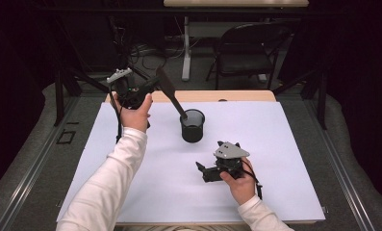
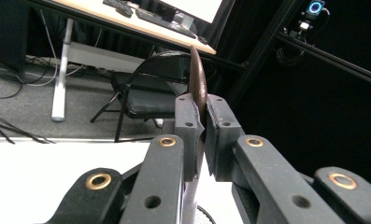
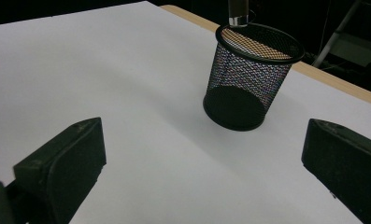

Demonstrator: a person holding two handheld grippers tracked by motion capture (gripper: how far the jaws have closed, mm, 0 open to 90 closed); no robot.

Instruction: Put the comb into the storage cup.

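Left tool (image 2: 203, 121) clamps spatula (image 2: 198, 79) blade; high view shows handle tip at mesh cup (image 1: 192, 126). Right tool (image 3: 202, 163) open, empty.

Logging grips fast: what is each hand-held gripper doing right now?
Left hand-held gripper: closed on the spatula, above the mesh cup.
Right hand-held gripper: open, holding nothing.

1 mesh cup (image 1: 192, 126), 1 spatula (image 1: 168, 90) (prob.), 2 grippers, 1 chair (image 1: 246, 48).
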